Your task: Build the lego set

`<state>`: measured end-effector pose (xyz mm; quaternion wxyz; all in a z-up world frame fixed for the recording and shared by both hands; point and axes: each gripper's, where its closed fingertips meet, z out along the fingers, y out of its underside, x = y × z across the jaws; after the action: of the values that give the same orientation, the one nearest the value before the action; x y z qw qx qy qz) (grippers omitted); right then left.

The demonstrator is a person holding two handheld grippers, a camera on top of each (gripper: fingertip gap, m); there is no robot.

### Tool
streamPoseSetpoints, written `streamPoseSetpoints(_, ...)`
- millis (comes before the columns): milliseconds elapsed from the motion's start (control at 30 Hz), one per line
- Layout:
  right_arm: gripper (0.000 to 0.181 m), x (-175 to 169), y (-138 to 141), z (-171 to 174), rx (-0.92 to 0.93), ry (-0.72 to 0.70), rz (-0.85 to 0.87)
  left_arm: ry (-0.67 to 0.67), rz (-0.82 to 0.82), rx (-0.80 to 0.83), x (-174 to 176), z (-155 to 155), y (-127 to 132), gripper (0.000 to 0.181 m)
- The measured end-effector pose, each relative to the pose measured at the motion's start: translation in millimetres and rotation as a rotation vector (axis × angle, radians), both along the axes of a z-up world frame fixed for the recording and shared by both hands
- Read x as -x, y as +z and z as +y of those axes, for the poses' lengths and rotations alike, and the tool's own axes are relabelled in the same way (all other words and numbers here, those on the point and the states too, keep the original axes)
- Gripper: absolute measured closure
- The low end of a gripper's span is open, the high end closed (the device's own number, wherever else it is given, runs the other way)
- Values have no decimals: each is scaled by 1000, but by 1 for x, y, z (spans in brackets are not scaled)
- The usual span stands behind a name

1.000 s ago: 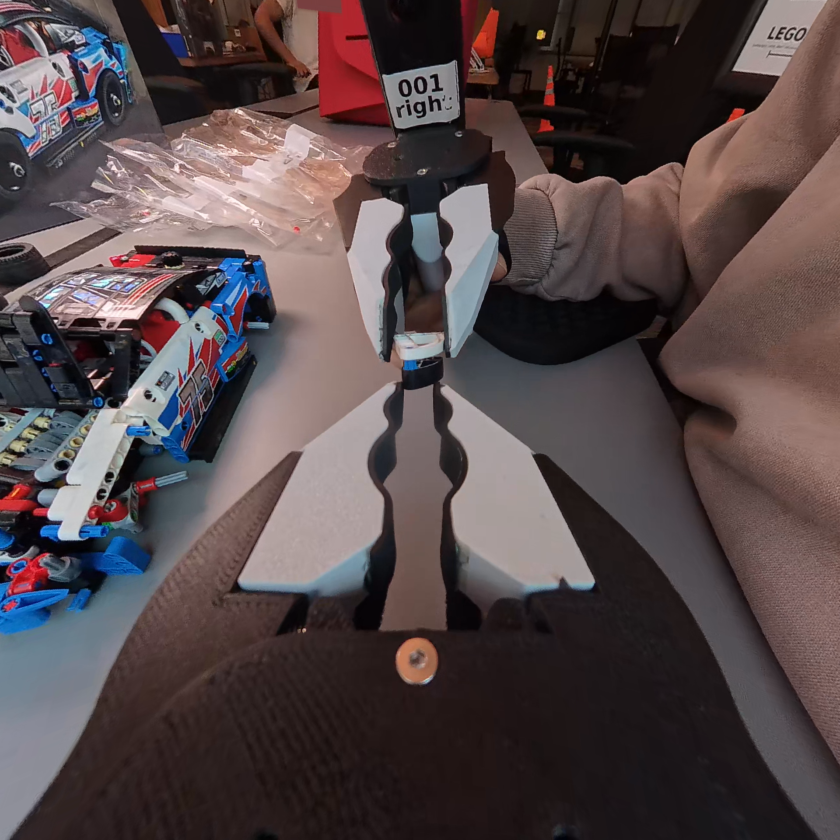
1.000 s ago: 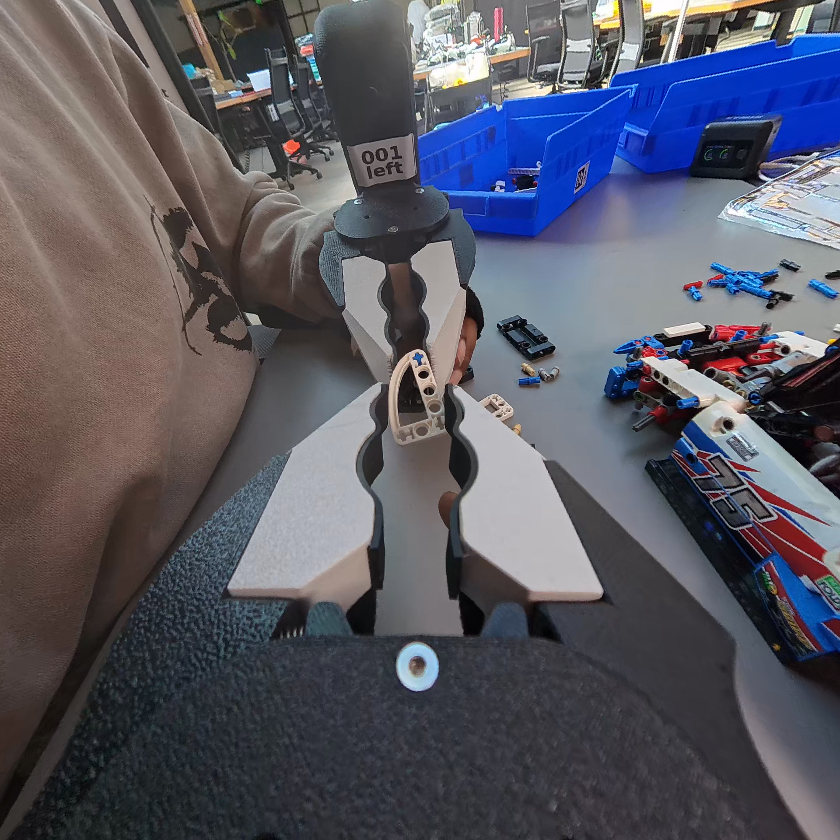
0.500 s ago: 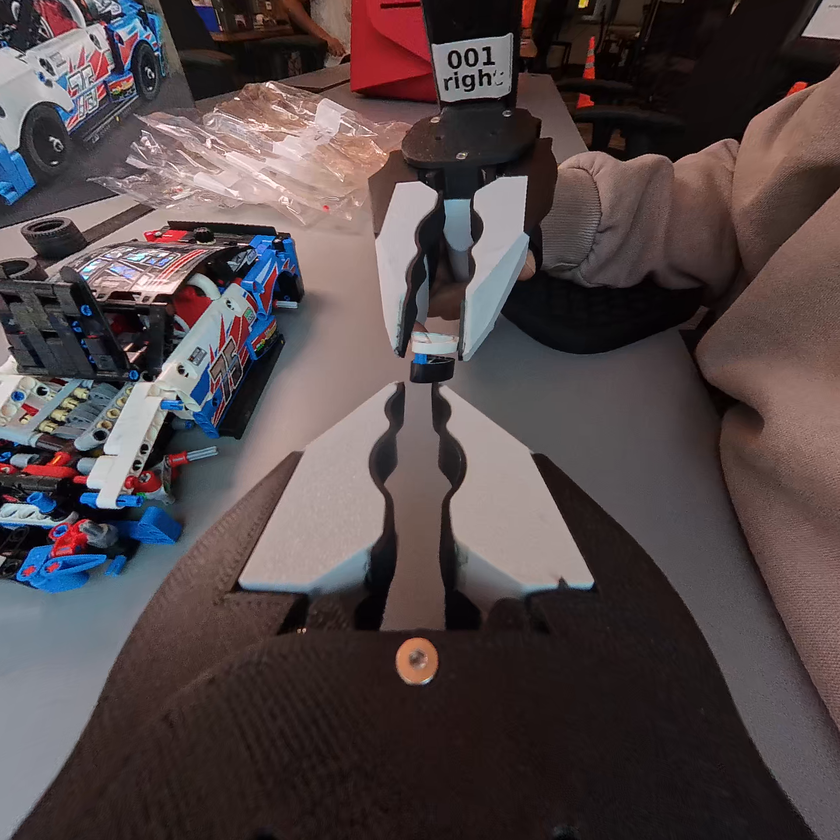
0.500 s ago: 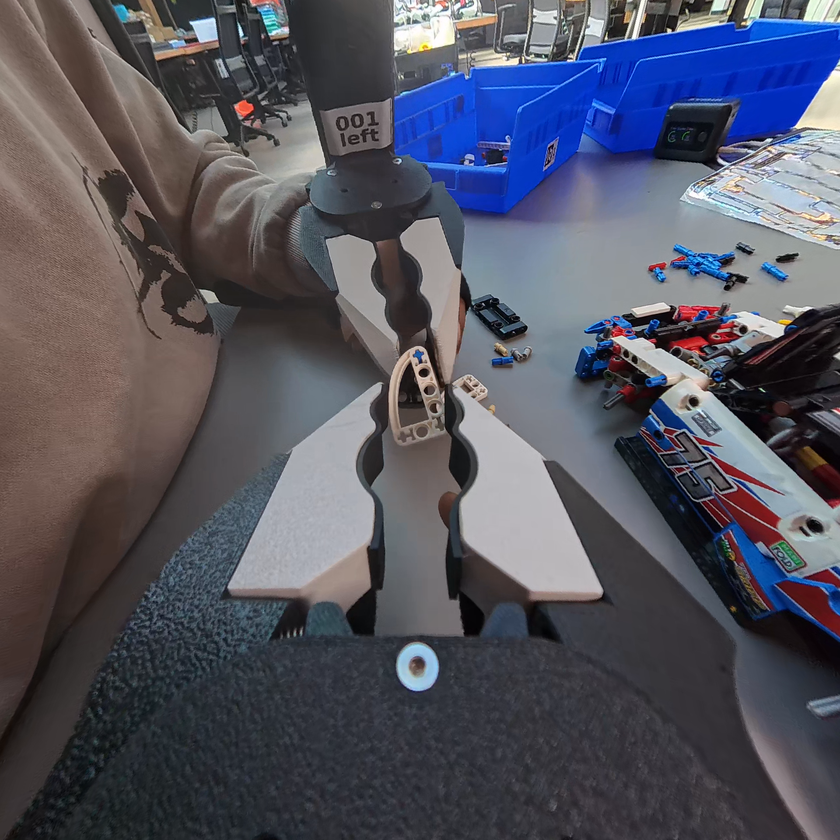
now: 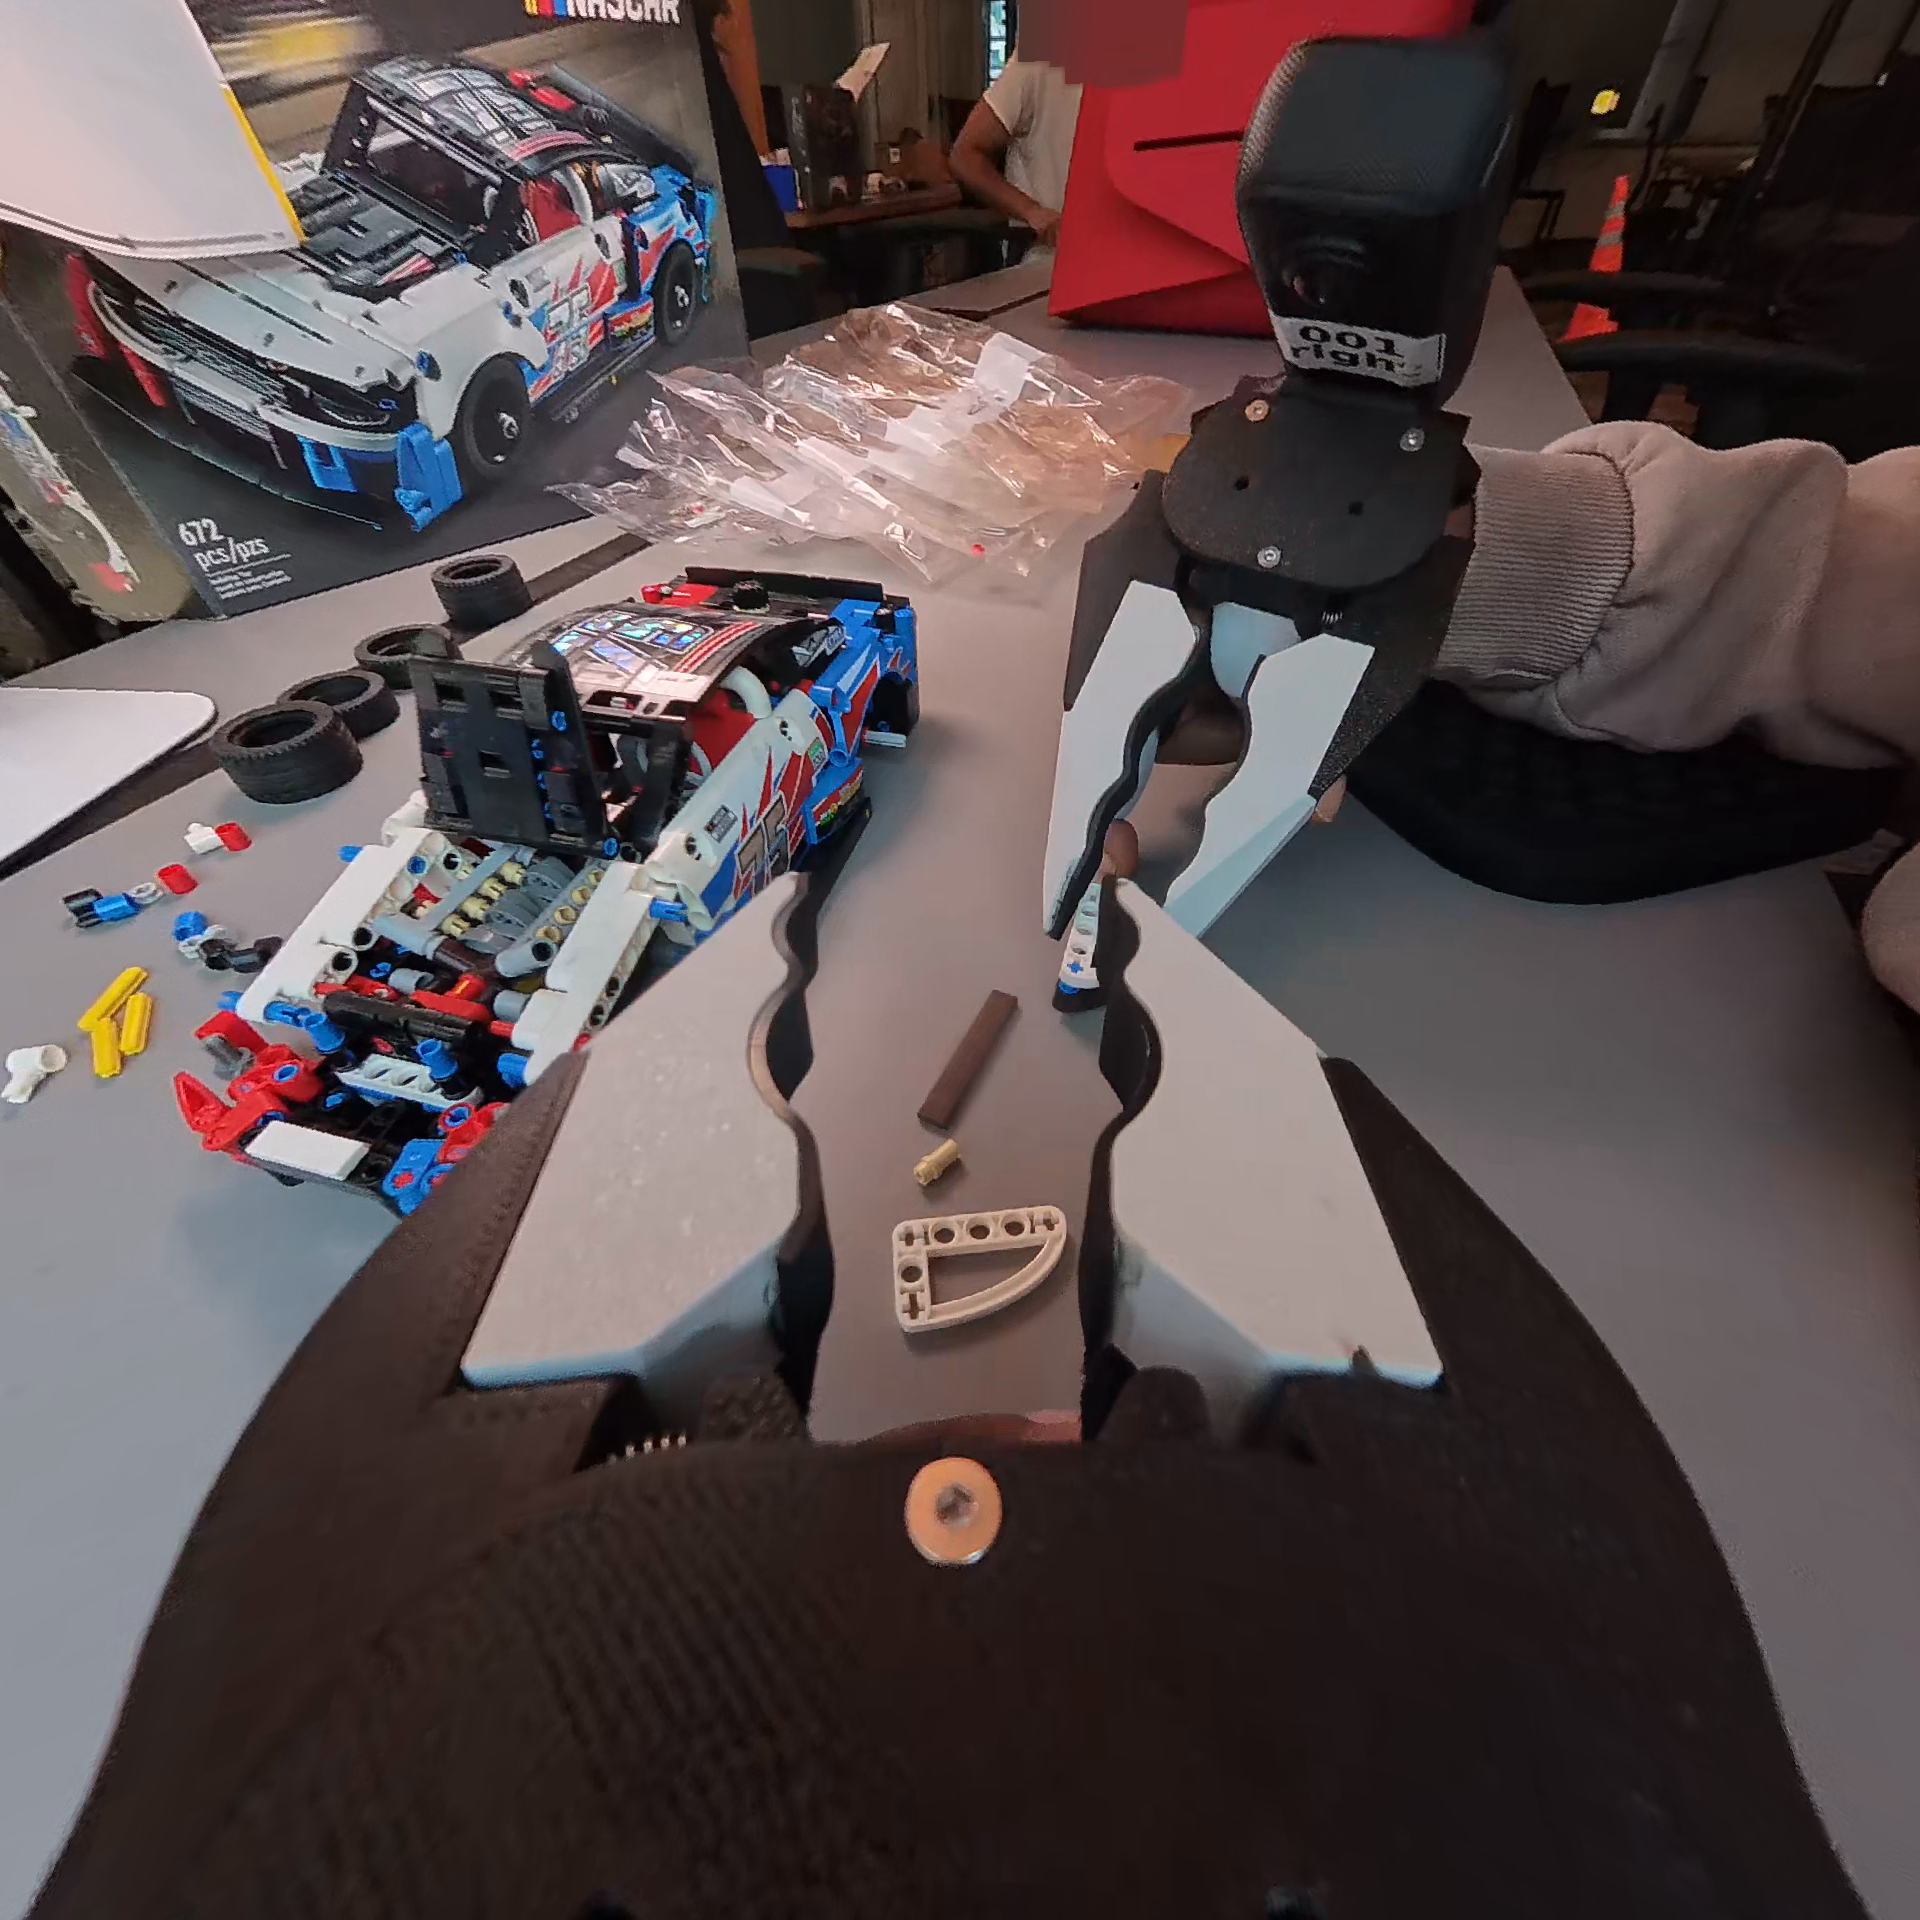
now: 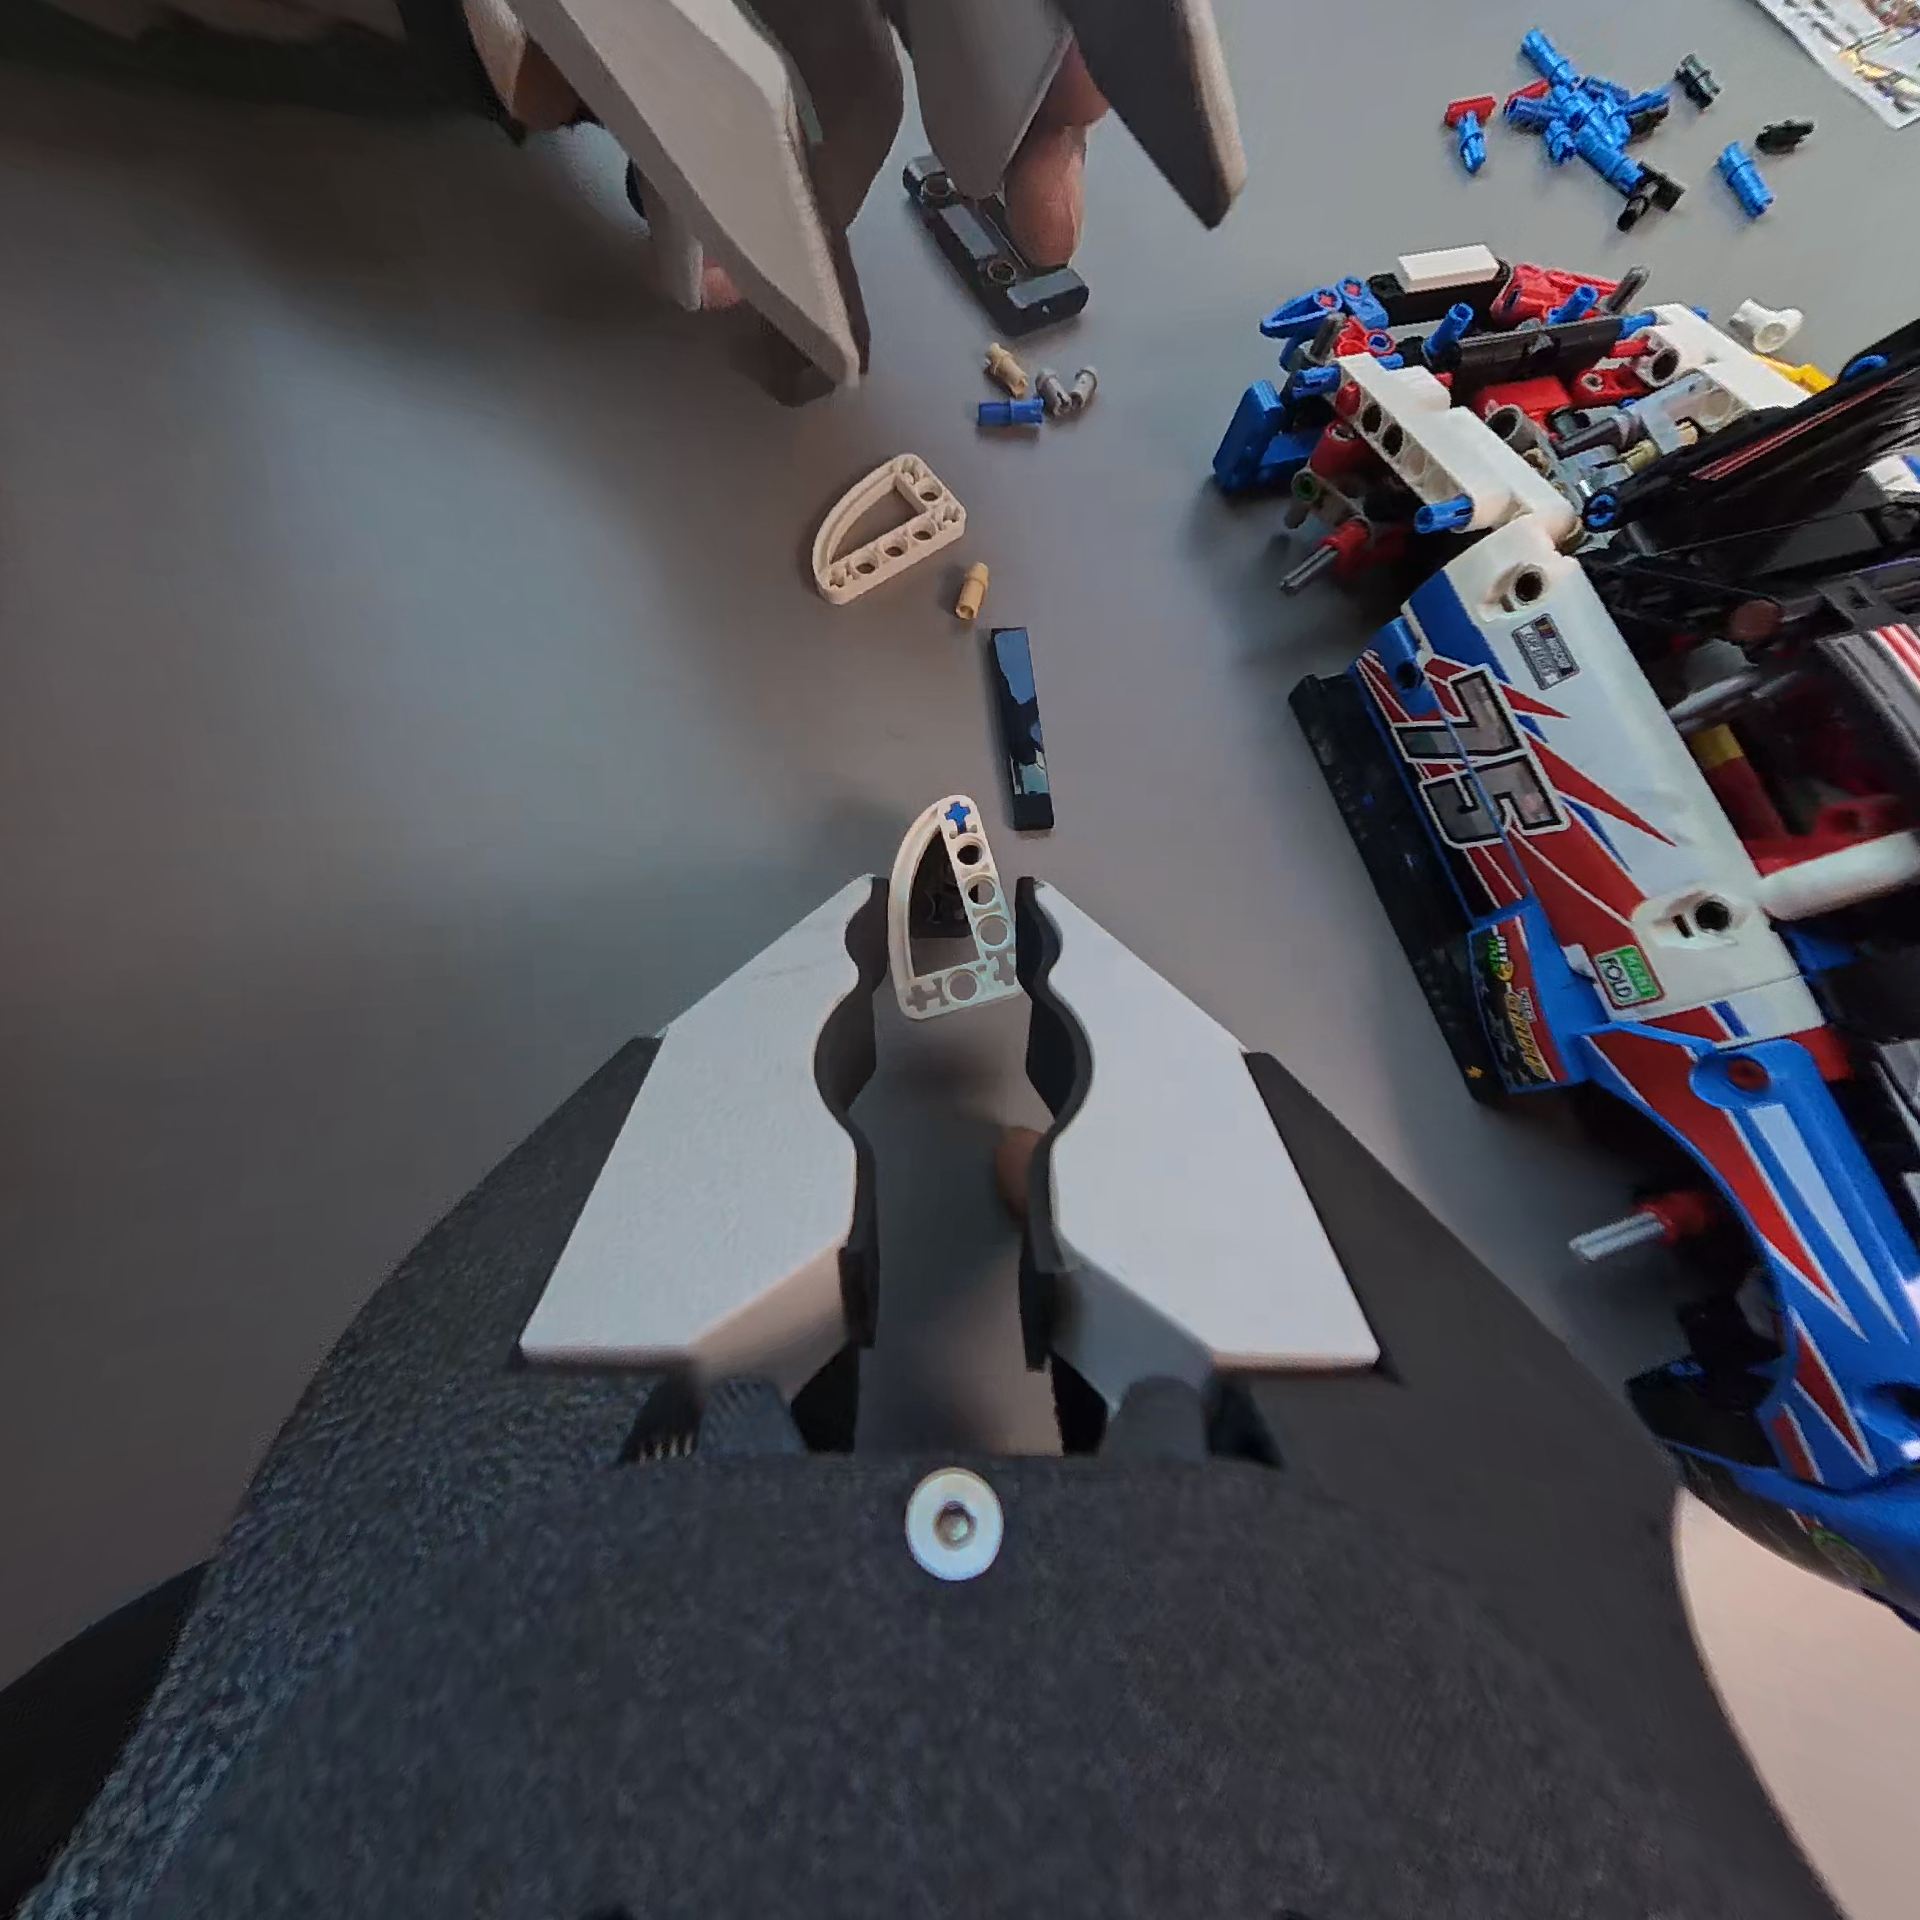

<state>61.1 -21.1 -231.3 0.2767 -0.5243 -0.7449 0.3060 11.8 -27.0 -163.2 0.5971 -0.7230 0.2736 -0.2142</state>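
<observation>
My right gripper (image 6: 948, 896) is shut on a white curved Lego panel (image 6: 956, 920) with a blue pin at its tip, held just above the grey table. The same panel shows in the left wrist view (image 5: 1081, 938), between the right gripper's fingers (image 5: 1101, 748). My left gripper (image 5: 956, 894) is open and empty above the table. Below its jaws lie a second white curved panel (image 5: 977, 1265), a tan pin (image 5: 935, 1162) and a dark flat tile (image 5: 968, 1058). The half-built race car (image 5: 623, 831) stands to the left.
The set's box (image 5: 364, 291), empty plastic bags (image 5: 883, 457) and loose tyres (image 5: 291, 743) are at the back left. Small loose parts (image 5: 114, 997) lie left of the car. Blue pins (image 6: 1590, 114) and a black beam (image 6: 997, 244) lie beyond the car's front. Tip to tip, the grippers are about 9 cm apart. My right gripper's tips are some 4 cm from the dark flat tile (image 5: 968, 1058).
My left gripper has opened wide and drawn back from the right one. Both grippers have tilted down toward the table. The right gripper still holds the white panel.
</observation>
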Motion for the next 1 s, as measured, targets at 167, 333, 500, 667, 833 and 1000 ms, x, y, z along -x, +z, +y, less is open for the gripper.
streamPoseSetpoints(167,160,-2,-3,5,-62,-13,-21,62,-11,-48,11,5,9,135)
streamPoseSetpoints(333,160,-4,-4,10,-100,-24,-29,123,6,-66,22,10,12,142)
streamPoseSetpoints(500,156,-6,-4,10,-80,-21,-29,204,9,-106,43,16,21,141)
streamPoseSetpoints(667,152,-8,-4,9,-56,-24,-40,292,48,-127,78,21,32,145)
streamPoseSetpoints(833,158,-14,-7,21,-109,-64,-91,330,135,-124,110,23,31,150)
streamPoseSetpoints(1000,158,-61,-8,81,-78,-255,-151,211,284,7,120,12,1,155)
